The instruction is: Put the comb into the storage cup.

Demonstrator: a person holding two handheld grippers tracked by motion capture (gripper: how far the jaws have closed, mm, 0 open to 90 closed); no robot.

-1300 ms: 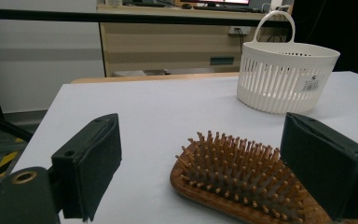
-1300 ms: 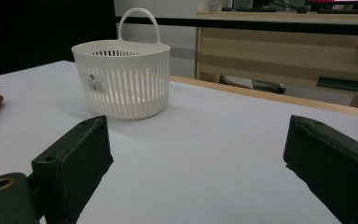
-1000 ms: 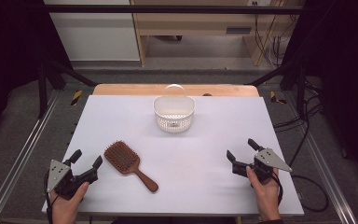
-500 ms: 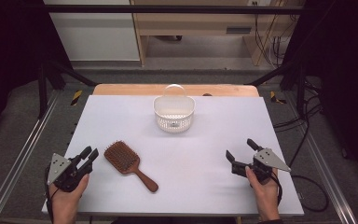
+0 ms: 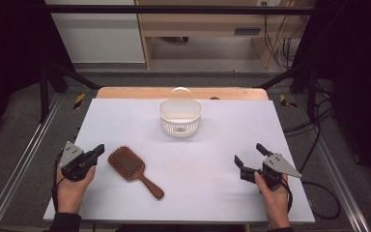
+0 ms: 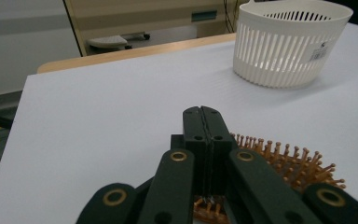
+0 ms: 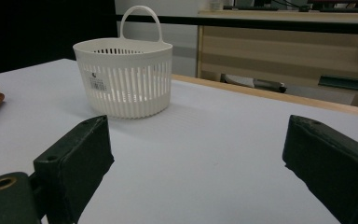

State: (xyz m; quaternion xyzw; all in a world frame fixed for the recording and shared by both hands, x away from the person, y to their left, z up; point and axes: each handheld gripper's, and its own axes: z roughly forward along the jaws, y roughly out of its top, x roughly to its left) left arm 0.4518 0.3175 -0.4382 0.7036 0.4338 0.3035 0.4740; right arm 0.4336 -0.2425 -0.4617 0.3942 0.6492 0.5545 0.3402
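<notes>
Hairbrush flat on worktop front-left, bristles up, left gripper just beside its head with fingers just closed tight on nothing, white basket well behind, right gripper far right, fingers wide apart, empty.

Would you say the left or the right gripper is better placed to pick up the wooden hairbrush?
Left. The left gripper sits right beside the hairbrush head, though its jaws have just closed with nothing between them. The right gripper stands open, far across the table.
</notes>
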